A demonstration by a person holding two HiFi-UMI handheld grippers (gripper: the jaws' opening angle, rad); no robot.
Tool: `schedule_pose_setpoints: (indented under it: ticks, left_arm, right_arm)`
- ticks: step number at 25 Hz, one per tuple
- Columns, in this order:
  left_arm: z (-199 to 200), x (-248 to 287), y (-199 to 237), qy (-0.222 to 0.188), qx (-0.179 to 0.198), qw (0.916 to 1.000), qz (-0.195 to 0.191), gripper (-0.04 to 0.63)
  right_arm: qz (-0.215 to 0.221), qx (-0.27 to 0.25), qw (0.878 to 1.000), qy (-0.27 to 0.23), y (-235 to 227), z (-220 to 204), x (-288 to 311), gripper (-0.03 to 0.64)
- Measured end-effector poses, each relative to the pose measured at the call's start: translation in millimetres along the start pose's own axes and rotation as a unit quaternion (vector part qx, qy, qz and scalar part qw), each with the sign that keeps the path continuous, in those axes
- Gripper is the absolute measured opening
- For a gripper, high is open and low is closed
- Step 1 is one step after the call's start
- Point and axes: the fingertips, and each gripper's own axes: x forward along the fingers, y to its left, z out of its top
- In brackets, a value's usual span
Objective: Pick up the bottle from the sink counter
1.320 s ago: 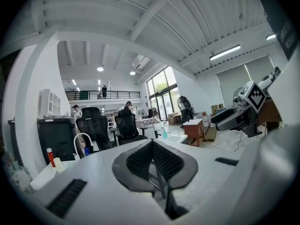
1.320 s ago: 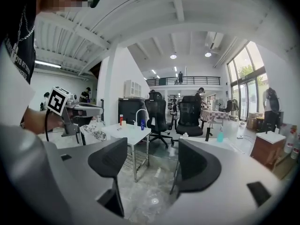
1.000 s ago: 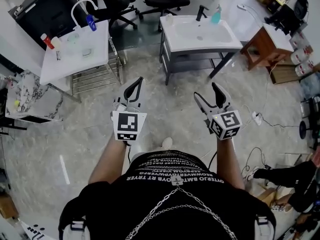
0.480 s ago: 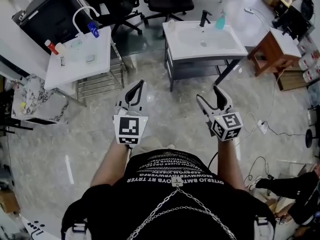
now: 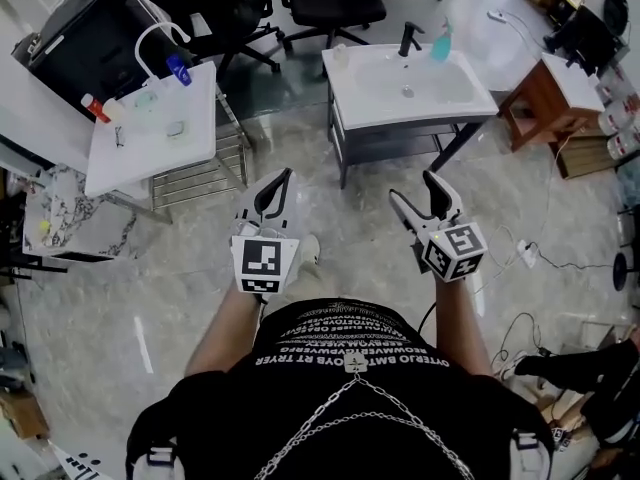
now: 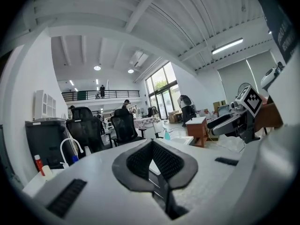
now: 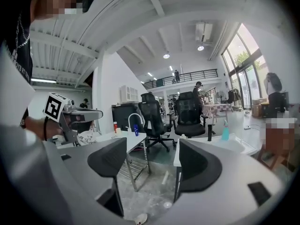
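We have not yet reached the bottle [image 5: 441,43], at one o'clock on the sink counter [image 5: 345,88] well ahead, with our left gripper [image 5: 280,180] pinched together on nothing and our right gripper [image 5: 413,190] spread wide.

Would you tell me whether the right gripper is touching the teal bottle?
Apart. The head view shows the right gripper over the floor, well short of the sink counter where the bottle stands.
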Motion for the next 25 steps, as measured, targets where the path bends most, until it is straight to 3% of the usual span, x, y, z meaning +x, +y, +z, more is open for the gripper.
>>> schedule_pose_setpoints:
  ticks: [13,25]
  left_arm:
    - [5.9,96.1,34.8,-0.001,0.010,0.9990,-0.044,0.005]
    - [6.2,153.8,93.0,0.002,0.012,0.9984,-0.055,0.005]
  right_arm:
    - [-0.024,0.008,1.000,0.009,-47.8,15.1,75.3,0.325]
    - [-0.042,0.005,0.999,0.005,-73.4,47.2,143.8,0.325]
